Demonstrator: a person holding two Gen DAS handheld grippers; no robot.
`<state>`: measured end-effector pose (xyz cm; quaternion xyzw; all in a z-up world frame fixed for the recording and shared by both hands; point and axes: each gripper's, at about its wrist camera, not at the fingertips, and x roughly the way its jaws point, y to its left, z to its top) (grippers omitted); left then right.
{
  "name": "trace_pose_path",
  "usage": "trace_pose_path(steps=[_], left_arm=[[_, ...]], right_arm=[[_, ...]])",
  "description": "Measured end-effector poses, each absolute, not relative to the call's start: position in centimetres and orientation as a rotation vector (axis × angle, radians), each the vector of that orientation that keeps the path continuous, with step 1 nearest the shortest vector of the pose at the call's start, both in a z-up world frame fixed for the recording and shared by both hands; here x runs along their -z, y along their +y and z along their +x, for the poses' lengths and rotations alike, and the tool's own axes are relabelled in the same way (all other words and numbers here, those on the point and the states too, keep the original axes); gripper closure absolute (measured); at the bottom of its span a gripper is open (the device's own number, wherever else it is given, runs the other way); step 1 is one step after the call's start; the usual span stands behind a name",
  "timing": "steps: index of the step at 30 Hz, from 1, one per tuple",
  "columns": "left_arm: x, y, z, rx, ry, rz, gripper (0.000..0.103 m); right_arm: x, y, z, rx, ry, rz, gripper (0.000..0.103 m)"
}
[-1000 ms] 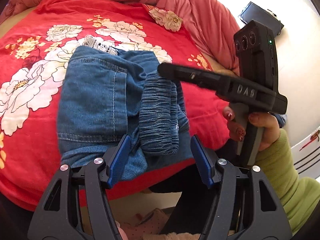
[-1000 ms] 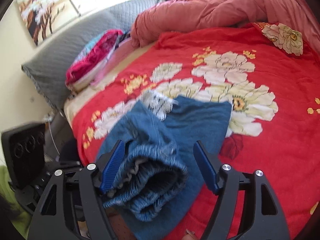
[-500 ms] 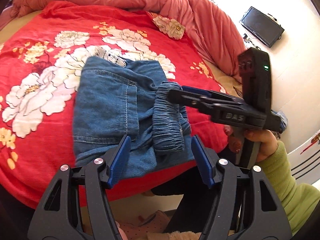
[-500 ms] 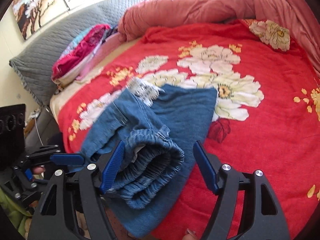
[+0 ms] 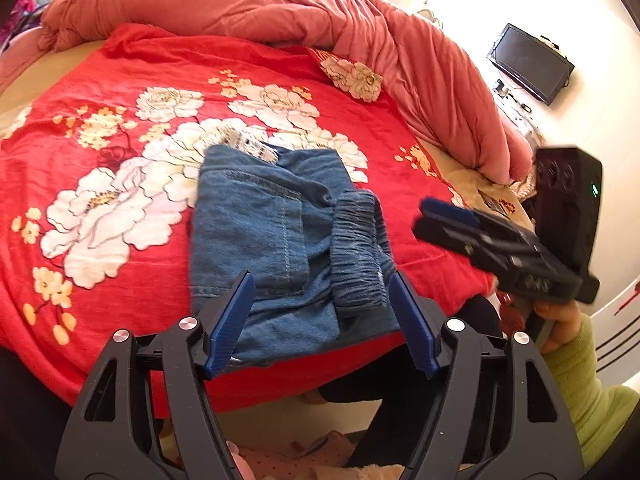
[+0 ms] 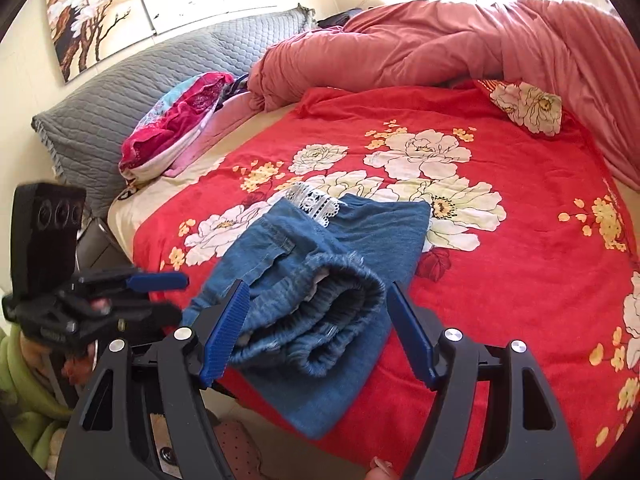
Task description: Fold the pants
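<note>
Blue denim pants (image 5: pixel 276 240) lie folded into a compact bundle on the red floral blanket (image 5: pixel 120 208), near the bed's front edge, with the elastic waistband on top at the right and white lace trim at the far end. They also show in the right wrist view (image 6: pixel 320 280). My left gripper (image 5: pixel 322 316) is open and empty, hovering just in front of the bundle. My right gripper (image 6: pixel 316 320) is open and empty, hovering near the waistband end. Each gripper shows in the other's view, the right one (image 5: pixel 440 220) and the left one (image 6: pixel 160 284).
A pink duvet (image 6: pixel 440 40) is bunched at the far side of the bed. A grey quilted pillow (image 6: pixel 140 96) and a pile of pink clothes (image 6: pixel 180 120) lie at the head. A TV (image 5: pixel 528 64) hangs on the wall. The bed edge drops off below the pants.
Both grippers have pulled back and up from the pants. The right gripper has moved off the waistband to the right. The bundle stays put on the blanket.
</note>
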<state>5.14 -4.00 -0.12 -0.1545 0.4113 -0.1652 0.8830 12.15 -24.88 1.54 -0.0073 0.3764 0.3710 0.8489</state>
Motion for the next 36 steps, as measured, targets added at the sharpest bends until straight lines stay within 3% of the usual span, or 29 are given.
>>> trace_pose_path(steps=[11, 22, 23, 25, 26, 27, 28, 36], left_arm=[[0.1, 0.7, 8.2, 0.196, 0.844, -0.319, 0.039], [3.7, 0.7, 15.4, 0.206, 0.974, -0.312, 0.039], [4.1, 0.5, 15.7, 0.209, 0.982, -0.31, 0.039], [5.1, -0.1, 16.4, 0.209, 0.993, -0.296, 0.055], [5.4, -0.2, 16.6, 0.212, 0.993, -0.29, 0.059], [5.6, -0.3, 16.7, 0.211, 0.989, -0.28, 0.062], [5.7, -0.3, 16.7, 0.202, 0.976, -0.258, 0.062], [5.3, 1.5, 15.9, 0.126, 0.927, -0.233, 0.063]], right_arm=[[-0.8, -23.0, 7.4, -0.831, 0.769, -0.073, 0.033], [1.0, -18.2, 6.6, -0.832, 0.784, -0.256, 0.035], [1.4, -17.8, 6.7, -0.823, 0.783, -0.281, 0.041], [2.1, -17.3, 6.9, -0.805, 0.782, -0.33, 0.052], [2.4, -17.1, 6.9, -0.81, 0.78, -0.344, 0.061], [2.7, -16.8, 7.0, -0.815, 0.776, -0.363, 0.078], [3.0, -16.5, 7.0, -0.834, 0.786, -0.371, 0.082], [2.0, -15.4, 7.7, -0.887, 0.756, -0.34, 0.085]])
